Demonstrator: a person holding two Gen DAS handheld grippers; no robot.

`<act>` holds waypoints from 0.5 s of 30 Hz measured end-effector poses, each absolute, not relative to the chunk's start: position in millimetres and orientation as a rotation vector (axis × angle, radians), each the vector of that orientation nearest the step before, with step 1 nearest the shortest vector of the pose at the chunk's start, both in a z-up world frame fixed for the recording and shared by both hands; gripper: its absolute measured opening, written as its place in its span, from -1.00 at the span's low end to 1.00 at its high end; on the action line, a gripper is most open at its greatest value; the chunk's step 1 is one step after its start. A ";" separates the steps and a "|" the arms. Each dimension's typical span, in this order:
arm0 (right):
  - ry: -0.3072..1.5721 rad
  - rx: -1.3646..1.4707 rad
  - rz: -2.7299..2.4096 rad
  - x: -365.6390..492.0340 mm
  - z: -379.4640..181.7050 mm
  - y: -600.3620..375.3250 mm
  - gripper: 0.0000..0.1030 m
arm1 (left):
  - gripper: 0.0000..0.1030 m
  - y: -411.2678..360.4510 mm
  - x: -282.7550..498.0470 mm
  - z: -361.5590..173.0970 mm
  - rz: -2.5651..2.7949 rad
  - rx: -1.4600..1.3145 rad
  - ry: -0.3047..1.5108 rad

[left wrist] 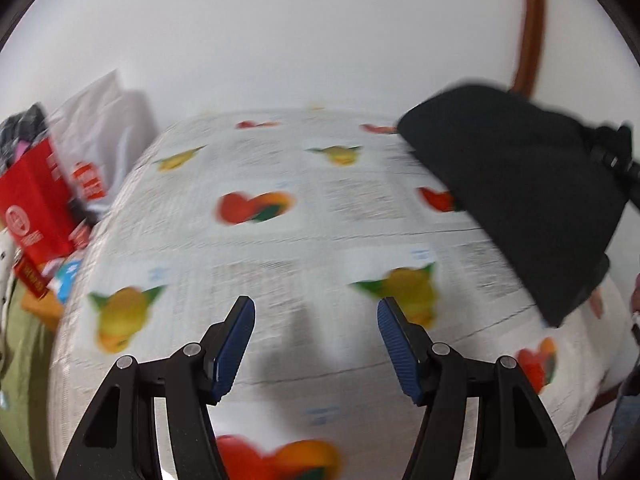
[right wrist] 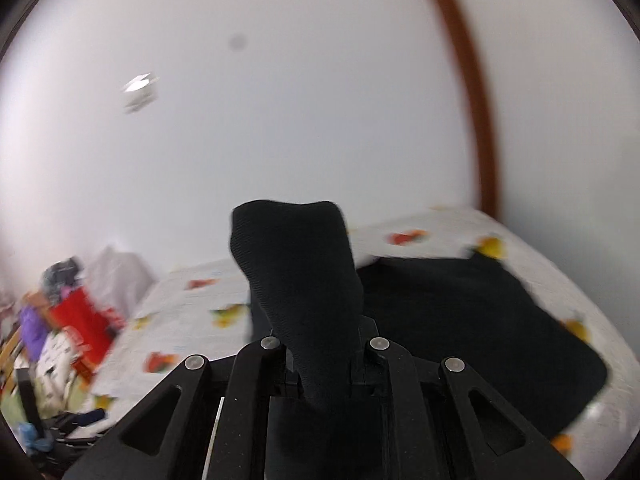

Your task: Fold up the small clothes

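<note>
1. On the table (left wrist: 280, 240), covered with a white cloth printed with fruit and text: nothing lay between the left gripper (left wrist: 316, 328)'s blue ribbed pads (left wrist: 236, 344), which stood well apart above bare cloth.
2. The right gripper (right wrist: 326, 364) had its black fingers clamped together on a small black knitted garment (right wrist: 296, 264), a fold of which stood up above the jaws.
3. The rest of that black fabric lay spread on the cloth to the right; in the left wrist view it hung lifted at the upper right (left wrist: 520, 184).
4. A red carton (left wrist: 32, 208) and a white bag (left wrist: 104, 120) stood beside the table's left edge, against a white wall (left wrist: 320, 40).
</note>
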State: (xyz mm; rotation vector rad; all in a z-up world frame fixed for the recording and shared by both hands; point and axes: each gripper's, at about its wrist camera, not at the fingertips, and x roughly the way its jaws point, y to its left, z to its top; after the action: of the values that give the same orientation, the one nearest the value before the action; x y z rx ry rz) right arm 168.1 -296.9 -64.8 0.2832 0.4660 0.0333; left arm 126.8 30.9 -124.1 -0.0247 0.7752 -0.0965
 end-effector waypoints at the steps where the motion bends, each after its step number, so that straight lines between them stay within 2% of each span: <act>1: 0.486 0.298 0.010 165.9 -73.6 -312.9 -0.76 | 0.19 23.3 127.3 -124.2 -0.113 -0.021 0.773; 6: 0.624 0.348 -0.073 157.4 -130.5 -369.0 -0.72 | 0.19 -41.9 127.1 -130.7 -0.267 0.016 0.784; 9: 0.678 0.380 -0.053 154.4 -154.5 -383.6 -0.59 | 0.20 -75.9 122.6 -134.1 -0.346 0.042 0.788; 11: 0.681 0.359 -0.074 152.9 -156.3 -387.9 -0.28 | 0.20 -97.0 118.5 -135.0 -0.417 0.040 0.796; 15: 0.660 0.338 -0.095 148.9 -156.5 -401.8 -0.04 | 0.20 -131.6 110.3 -137.9 -0.521 0.086 0.804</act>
State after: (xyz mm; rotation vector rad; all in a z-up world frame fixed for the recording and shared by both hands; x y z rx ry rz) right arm 148.9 -401.8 -156.5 0.3376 0.6595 -0.0953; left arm 110.3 -131.6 -137.9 0.0857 0.8039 -0.5206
